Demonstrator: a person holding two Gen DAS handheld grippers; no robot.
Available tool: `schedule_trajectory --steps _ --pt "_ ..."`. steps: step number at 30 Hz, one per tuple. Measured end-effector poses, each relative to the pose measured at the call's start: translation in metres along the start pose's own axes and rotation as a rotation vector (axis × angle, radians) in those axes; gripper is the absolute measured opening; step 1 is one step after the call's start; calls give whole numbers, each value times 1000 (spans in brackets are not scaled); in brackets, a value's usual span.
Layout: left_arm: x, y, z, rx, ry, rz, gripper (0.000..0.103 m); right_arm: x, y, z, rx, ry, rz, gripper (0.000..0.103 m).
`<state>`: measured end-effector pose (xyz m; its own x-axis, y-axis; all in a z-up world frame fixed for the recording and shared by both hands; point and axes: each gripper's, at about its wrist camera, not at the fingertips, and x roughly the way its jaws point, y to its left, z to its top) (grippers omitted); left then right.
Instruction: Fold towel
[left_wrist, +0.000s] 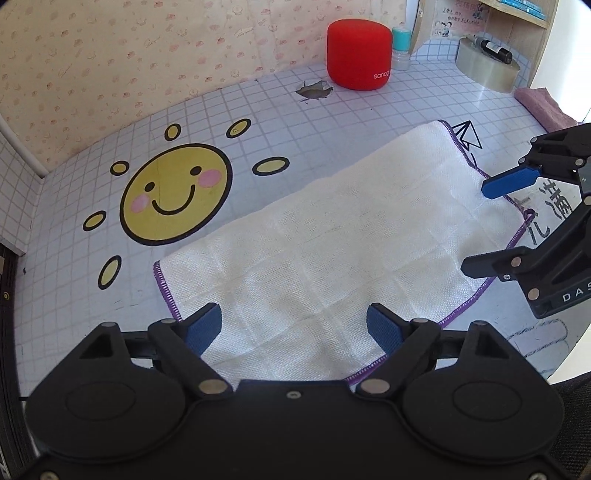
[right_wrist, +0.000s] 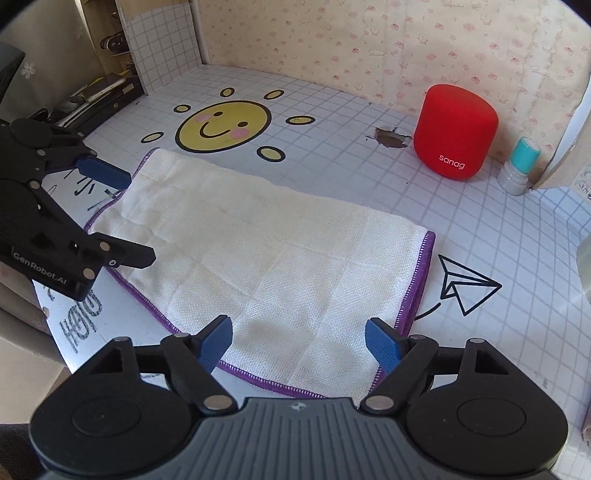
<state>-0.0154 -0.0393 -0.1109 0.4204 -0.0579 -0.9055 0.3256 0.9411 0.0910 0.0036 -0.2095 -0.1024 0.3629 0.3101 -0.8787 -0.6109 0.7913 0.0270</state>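
Left wrist view: soft, light towel (left_wrist: 332, 251) lies flat on the desk (left_wrist: 258, 122); both grippers' jaws released; purple-hemmed near corners look best to pinch.

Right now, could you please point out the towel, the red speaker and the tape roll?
towel (left_wrist: 332, 236), left wrist view, middle of the cloth
red speaker (right_wrist: 456, 129), right wrist view, front face
tape roll (left_wrist: 487, 70), left wrist view, outer band

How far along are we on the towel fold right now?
Partly done: the towel lies flat as a long strip, and doubled purple hems at its end suggest one fold is in. In hand: nothing; the left gripper and right gripper are both open over opposite ends. Left: grip the ends and fold the strip across its length.
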Motion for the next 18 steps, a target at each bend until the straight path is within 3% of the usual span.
schedule_trajectory --steps 4,13,18 --pt "4 8 -3 -32 2 -30 89 2 0 0 -4 4 -6 78" --pt "1 14 8 20 12 -4 87 2 7 -2 19 7 3 79" --pt "-12 2 33 74 -59 -45 87 -7 -6 1 110 -17 -3 78"
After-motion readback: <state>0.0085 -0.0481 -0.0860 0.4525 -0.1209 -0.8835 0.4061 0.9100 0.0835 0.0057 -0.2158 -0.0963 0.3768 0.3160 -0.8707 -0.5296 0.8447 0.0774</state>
